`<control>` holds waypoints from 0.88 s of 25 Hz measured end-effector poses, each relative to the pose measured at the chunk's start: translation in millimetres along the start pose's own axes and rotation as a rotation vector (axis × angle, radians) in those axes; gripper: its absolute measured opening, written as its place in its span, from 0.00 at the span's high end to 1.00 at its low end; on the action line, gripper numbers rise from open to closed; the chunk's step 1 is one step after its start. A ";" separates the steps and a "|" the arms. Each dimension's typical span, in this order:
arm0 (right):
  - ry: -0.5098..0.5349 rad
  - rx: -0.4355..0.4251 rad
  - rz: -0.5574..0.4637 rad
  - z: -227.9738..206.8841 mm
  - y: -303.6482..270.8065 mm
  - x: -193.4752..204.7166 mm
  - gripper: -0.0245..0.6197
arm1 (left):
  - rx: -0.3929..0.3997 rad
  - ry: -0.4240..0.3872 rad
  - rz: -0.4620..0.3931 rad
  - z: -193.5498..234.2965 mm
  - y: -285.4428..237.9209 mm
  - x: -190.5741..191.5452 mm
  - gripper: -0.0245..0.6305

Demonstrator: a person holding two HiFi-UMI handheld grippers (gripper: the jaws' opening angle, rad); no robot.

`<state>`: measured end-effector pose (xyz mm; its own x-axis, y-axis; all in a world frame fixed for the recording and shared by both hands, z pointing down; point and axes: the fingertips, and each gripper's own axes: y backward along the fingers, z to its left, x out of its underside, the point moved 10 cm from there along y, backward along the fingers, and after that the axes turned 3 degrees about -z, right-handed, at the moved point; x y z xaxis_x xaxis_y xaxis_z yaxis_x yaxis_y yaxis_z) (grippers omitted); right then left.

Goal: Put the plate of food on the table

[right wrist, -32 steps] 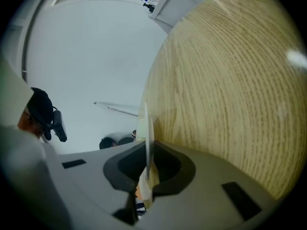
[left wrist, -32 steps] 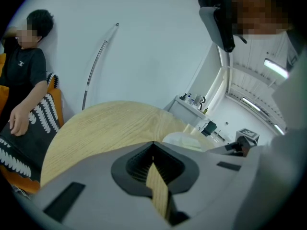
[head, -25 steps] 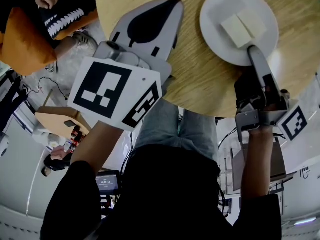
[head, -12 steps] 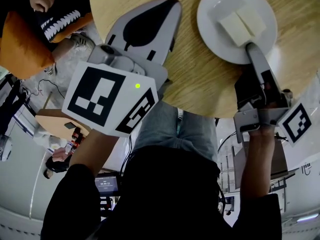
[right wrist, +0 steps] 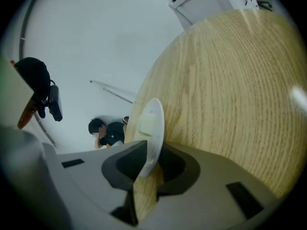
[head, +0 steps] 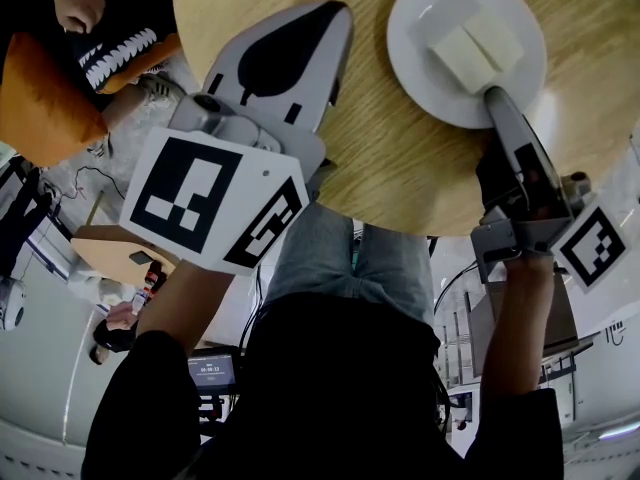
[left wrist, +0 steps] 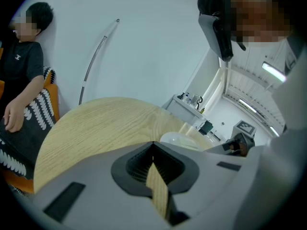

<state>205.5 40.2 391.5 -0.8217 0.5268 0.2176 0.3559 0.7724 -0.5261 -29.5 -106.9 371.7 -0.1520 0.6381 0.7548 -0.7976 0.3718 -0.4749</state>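
Head view: plate (head: 428, 80) lies at twelve o'clock from nearer right gripper (head: 492, 98), whose jaws, just opened wider, straddle its rim; left gripper (head: 335, 18) clenched, empty.

Black short-sleeved top (head: 340, 388), apparently faded blue jeans (head: 345, 253).

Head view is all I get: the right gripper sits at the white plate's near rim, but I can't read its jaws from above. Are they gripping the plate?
Observer: The right gripper view shows the right gripper with the white plate rim between its jaws. They have just been opening, and a gap shows on one side of the rim, so it looks released.
Operator: And the left gripper's jaws?
Observer: In the left gripper view, the left gripper has its jaws meeting at the tips with nothing between them. Only the wooden table shows through the slit behind the tips.
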 end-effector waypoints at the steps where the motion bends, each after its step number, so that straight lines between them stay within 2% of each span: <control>1: -0.001 -0.009 0.001 0.7 -0.7 0.4 0.87 | 0.001 0.001 0.002 1.6 0.5 -0.2 0.95; 9: 0.028 -0.085 0.044 3.3 -6.8 5.6 0.75 | 0.002 0.002 0.012 10.3 5.2 2.8 0.95; 15: 0.186 -0.074 0.122 5.3 -5.0 -0.4 0.70 | 0.016 -0.005 0.012 2.8 -3.9 -0.9 0.95; 22: 0.263 -0.097 0.204 10.6 -2.3 2.9 0.66 | 0.026 -0.011 0.011 -3.8 0.2 -1.4 0.95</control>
<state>197.6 36.2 384.6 -0.5912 0.7372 0.3272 0.5519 0.6656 -0.5023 -27.3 -105.1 368.9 -0.1676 0.6345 0.7545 -0.8108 0.3466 -0.4716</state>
